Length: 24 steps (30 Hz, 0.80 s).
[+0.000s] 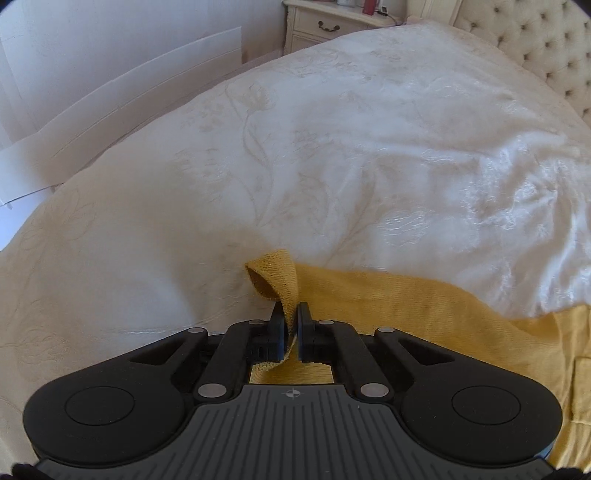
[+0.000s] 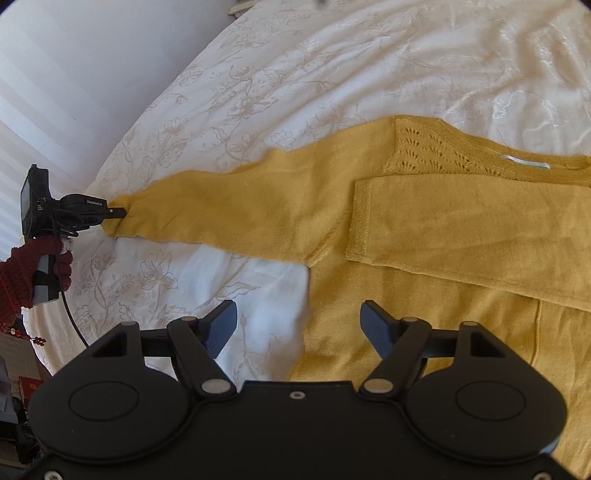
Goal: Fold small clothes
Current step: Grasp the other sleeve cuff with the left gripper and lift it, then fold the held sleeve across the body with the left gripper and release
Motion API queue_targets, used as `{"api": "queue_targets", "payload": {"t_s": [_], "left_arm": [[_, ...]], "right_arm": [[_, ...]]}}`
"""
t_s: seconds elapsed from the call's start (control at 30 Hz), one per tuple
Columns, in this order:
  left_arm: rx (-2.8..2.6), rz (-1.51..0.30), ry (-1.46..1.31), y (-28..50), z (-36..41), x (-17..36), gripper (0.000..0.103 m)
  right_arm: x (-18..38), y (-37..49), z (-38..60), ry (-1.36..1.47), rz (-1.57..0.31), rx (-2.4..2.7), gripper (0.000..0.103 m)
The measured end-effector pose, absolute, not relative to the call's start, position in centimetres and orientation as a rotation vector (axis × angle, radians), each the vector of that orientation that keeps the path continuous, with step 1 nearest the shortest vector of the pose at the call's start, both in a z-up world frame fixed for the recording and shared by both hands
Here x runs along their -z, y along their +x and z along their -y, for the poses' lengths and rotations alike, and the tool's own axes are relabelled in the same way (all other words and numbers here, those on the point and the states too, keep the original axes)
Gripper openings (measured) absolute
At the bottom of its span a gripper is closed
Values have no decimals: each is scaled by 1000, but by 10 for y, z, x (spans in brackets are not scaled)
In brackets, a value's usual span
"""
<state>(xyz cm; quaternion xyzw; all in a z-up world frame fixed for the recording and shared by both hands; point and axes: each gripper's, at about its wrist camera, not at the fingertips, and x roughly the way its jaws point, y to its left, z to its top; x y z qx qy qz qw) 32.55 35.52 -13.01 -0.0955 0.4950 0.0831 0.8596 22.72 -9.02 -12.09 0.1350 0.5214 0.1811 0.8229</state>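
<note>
The right gripper (image 2: 298, 325) hangs with its jaws wide apart and nothing between them, above the edge where the sweater's (image 2: 424, 236) body meets the bedspread (image 2: 258, 74). The left gripper (image 1: 291, 326) has its jaws pressed together on the cuff (image 1: 275, 277) of one sleeve, a curl of yellow knit standing up past the fingertips. In the right wrist view that same gripper (image 2: 120, 213) shows at the far left, pinching the end of the outstretched sleeve (image 2: 229, 210), with a hand in a dark red knitted glove (image 2: 40, 258) on its handle and a black cable hanging below.

The sweater lies flat on the bed, mustard yellow, with an openwork pattern at the shoulder. Its other sleeve (image 2: 461, 229) is already folded across the chest. A pale label (image 2: 524, 161) sits inside the neckline; its writing is too small to read.

The bedspread is cream-white with a woven floral pattern, smooth near the sweater and rumpled and shiny farther off. Beyond it stand a cream button-tufted headboard (image 1: 546, 44) and a cream nightstand (image 1: 325, 26) with a dark drawer handle and some small items on top, too blurred to tell. White panels line the wall (image 1: 110, 55) beside the bed.
</note>
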Motion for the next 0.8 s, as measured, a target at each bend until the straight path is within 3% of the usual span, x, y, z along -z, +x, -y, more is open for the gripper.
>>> {"api": "queue_targets", "payload": {"t_s": [0.47,0.8], "left_arm": [[172,-828,-290,311,-189,7,5],[441,-840,-288,313,2,16,5]], "right_arm": [[128,187,170,392,-1093,-353,76],[133,153,252,446,-1064,-281,76]]}}
